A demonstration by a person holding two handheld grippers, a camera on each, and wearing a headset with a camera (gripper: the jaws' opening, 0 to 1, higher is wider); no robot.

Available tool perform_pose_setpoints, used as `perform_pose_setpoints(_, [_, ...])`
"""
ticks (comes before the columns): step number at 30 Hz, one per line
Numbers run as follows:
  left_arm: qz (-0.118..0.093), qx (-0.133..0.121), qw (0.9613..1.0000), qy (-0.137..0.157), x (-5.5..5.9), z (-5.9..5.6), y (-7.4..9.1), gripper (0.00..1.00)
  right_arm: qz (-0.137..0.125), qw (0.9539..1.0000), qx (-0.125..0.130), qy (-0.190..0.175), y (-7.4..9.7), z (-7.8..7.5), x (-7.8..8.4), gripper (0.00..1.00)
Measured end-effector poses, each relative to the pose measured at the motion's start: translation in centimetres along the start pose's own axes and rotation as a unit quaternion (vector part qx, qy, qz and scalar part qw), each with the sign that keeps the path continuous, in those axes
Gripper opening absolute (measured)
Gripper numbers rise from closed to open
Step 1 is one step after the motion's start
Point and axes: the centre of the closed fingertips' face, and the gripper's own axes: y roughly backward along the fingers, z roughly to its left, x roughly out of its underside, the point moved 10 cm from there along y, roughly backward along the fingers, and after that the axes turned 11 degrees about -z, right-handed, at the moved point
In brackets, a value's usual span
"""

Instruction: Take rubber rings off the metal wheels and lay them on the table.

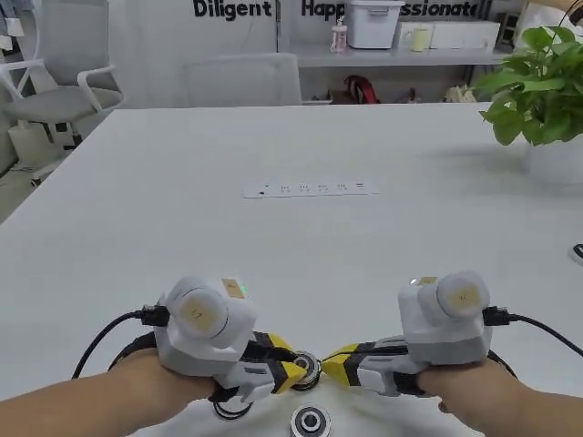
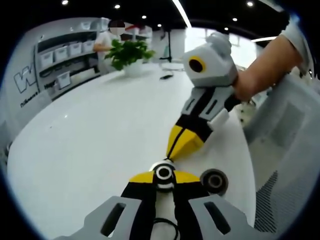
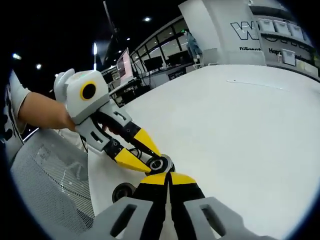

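1. Far left, beyond the white table [image 1: 137,228]: an office chair [image 1: 59,68].
2. Left gripper [image 1: 293,369], at the near table edge, points right. Its yellow-tipped jaws are clamped on a metal wheel [image 1: 306,366]. In the left gripper view the same wheel [image 2: 164,172] sits between the two yellow tips, face toward the camera.
3. A second wheel [image 1: 311,422] lies flat on the table, just on the person's side of the held one and apart from both grippers. In the left gripper view it [image 2: 214,181] carries a dark rubber ring [image 2: 203,179] around its rim.
4. A power strip [image 1: 310,188] lies at mid-table, well apart from the grippers.
5. Right gripper [image 1: 332,361] points left, facing the left gripper. Its jaws are drawn together to a point, with the tips touching the rim of the held wheel [image 3: 159,164]. Whether they pinch that wheel's ring cannot be told.
6. Containers on the rear shelf: a white lidded box [image 1: 373,23], lid on, contents hidden; a pale cup [image 1: 419,38], contents not discernible.
7. Far right: a white pot [image 1: 554,159] on the table holds a green leafy plant [image 1: 537,82].
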Motion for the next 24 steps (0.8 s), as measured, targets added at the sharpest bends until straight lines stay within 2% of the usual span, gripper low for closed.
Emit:
perform_pose_setpoints(6, [0.007,-0.004,0.9999,-0.006,-0.1,-0.2,0.0,0.12,-0.007,0.9997,-0.001,-0.025,-0.1,0.2,0.0,0.0])
perform_pose_setpoints(13, [0.013,-0.003,0.9998,-0.013,-0.2,-0.2,0.0,0.12,-0.001,0.9997,-0.011,-0.021,-0.5,0.7,-0.2,0.0])
perform_pose_setpoints(24, [0.013,-0.002,0.9998,-0.014,-0.2,-0.1,-0.1,0.12,-0.008,0.9991,-0.033,-0.026,-0.9,1.5,-0.4,0.0])
